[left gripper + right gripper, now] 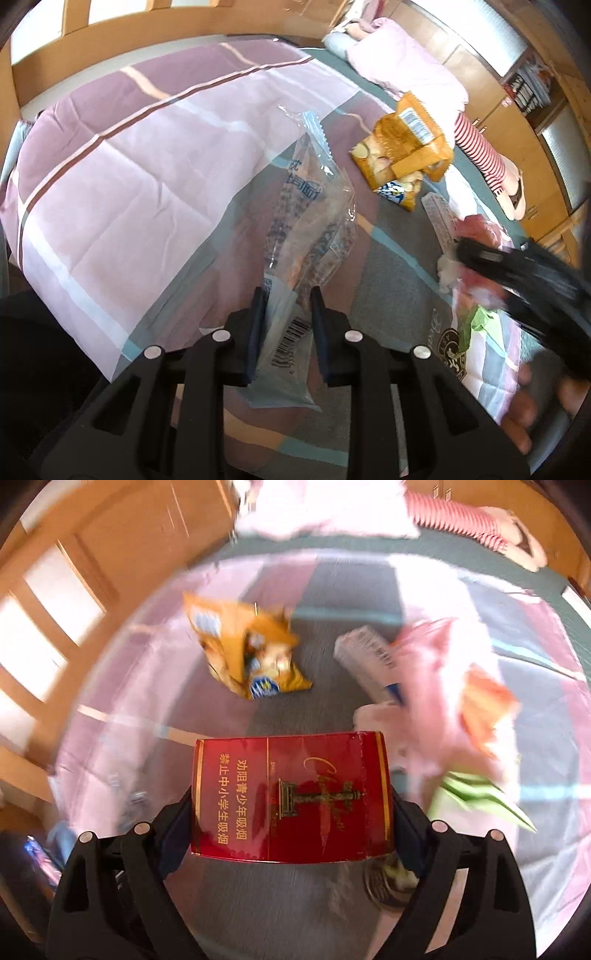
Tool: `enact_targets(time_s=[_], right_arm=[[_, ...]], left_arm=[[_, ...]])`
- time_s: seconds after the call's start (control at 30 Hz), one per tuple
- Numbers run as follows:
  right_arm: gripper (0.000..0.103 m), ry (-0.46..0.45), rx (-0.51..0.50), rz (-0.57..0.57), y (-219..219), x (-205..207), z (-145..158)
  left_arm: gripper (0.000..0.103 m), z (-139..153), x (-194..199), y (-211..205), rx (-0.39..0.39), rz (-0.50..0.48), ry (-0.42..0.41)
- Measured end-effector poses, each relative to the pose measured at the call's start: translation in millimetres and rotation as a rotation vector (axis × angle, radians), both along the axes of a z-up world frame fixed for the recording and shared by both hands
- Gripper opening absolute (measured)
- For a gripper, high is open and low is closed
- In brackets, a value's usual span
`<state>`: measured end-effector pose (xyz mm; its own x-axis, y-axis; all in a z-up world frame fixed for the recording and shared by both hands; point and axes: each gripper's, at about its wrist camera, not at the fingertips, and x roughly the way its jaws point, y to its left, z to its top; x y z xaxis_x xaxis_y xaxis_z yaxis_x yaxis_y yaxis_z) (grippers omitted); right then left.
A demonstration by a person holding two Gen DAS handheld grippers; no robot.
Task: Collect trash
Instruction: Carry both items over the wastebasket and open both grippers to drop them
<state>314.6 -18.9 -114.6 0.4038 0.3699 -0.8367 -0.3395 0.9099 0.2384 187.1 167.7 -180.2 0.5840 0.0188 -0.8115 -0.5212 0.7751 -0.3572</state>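
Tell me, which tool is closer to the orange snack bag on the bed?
Probably the right. The right tool, carrying a red box, sits just below the orange snack bag. The left tool, shut on a clear wrapper, is farther back.

Count, both wrist views combined:
- Grippers: two. left gripper (288,295), right gripper (291,801).
- Clear plastic wrapper (310,221): one, printed, barcode at lower end.
- Orange snack bag (402,147): one, crumpled.
- Red cigarette pack (291,797): one.
- White printed wrapper (365,657): one.
- Pink crumpled plastic (436,686): one; blurred, count uncertain.
- Green wrapper (480,794): one.
- Pink pillow (402,66): one.
- Striped quilt (110,177): one.
- Person's hand (524,410): one visible.
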Motion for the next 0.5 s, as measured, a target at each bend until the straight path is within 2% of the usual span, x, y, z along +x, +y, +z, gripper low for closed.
enact_targets(time_s=[0.1, 0.2, 0.33, 0.5], right_arm=[[0.088, -0.101, 0.108, -0.004, -32.0, -36.6, 37.6], [0.088, -0.164, 0.136, -0.004, -61.7, -75.6, 60.1], [0.088, -0.227, 0.143, -0.045, -100.4, -131.6, 78.7], [0.088, -0.282, 0.128, -0.097, -146.3, -199.3, 81.6]], left_arm=[[0.025, 7.3, -2.5, -8.0, 0.013, -0.052, -0.037], [0.024, 14.1, -3.5, -18.8, 0.025, -0.141, -0.085], [0.024, 30.0, -15.9, -36.7, 0.067, -0.238, -0.181], [0.024, 38.6, -40.0, -46.3, 0.013, -0.329, -0.274]])
